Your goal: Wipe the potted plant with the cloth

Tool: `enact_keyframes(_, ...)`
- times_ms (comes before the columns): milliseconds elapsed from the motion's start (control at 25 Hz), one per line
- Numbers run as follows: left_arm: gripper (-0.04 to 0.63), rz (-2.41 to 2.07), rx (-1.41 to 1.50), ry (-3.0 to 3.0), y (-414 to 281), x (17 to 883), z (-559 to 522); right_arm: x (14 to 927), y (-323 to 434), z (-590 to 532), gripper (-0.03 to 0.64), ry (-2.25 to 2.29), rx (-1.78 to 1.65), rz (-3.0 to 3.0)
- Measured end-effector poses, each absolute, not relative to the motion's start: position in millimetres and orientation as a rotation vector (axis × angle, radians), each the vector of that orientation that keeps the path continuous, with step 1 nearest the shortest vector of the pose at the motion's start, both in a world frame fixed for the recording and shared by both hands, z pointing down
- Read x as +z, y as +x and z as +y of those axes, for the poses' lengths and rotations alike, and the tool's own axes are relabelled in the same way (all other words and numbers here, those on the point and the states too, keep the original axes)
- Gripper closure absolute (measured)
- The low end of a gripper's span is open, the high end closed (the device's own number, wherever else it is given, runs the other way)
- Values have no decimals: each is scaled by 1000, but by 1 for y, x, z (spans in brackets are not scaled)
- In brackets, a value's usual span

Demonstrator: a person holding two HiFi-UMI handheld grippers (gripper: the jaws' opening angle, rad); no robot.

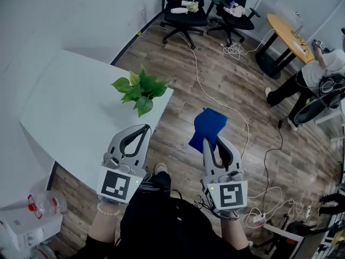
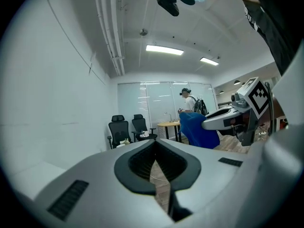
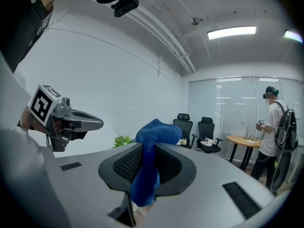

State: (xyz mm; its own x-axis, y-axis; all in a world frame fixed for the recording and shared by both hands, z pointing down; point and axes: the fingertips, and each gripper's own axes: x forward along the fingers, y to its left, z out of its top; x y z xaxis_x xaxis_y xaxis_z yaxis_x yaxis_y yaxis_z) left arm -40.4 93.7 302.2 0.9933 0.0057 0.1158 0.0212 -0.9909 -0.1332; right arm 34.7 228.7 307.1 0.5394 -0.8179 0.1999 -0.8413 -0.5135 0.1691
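Note:
A small leafy potted plant [image 1: 141, 90] stands at the corner of the white table [image 1: 70, 117]; its leaves [image 3: 123, 140] also peek out in the right gripper view. My right gripper [image 1: 208, 140] is over the wooden floor, right of the table, shut on a blue cloth [image 1: 208, 127] that sticks up between its jaws [image 3: 151, 151]. My left gripper [image 1: 144, 128] hovers at the table's near edge, below the plant, shut with nothing in it [image 2: 155, 145]. In the left gripper view the cloth [image 2: 197, 129] hangs from the right gripper.
Two black office chairs [image 1: 186, 7] stand at the far wall. White cables [image 1: 237, 112] trail across the floor. A round wooden table [image 1: 291, 36] and a standing person [image 1: 318, 74] are at the far right. A plastic bottle [image 1: 46, 203] lies at the lower left.

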Motion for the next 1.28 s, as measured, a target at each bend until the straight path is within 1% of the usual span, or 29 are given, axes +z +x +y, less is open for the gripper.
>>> enact_keyframes(200, 581, 47, -185, -3010, -19, 309, 58, 309, 68, 194, 520, 2490, 135, -1424)
enact_keyframes(480, 580, 197, -183, -3035, -14, 316, 3, 316, 105, 146, 520, 2497, 161, -1482)
enact_keyframes(880, 580, 402, -226, -3061, -30, 333, -36, 327, 126, 105, 522, 2426, 165, -1587)
enact_keyframes(1080, 577, 392, -240, -2998, -32, 354, -44, 330, 133, 95, 522, 2426, 192, -1633)
enact_keyframes(1120, 570, 392, -249, -3001, -33, 357, -46, 331, 135, 92, 521, 2433, 202, -1639)
enact_keyframes(1200, 514, 387, -259, -3019, -32, 362, -48, 330, 141, 87, 521, 2463, 233, -1666)
enact_keyframes(1280, 471, 385, -264, -3040, -32, 369, -50, 330, 147, 81, 521, 2480, 251, -1697)
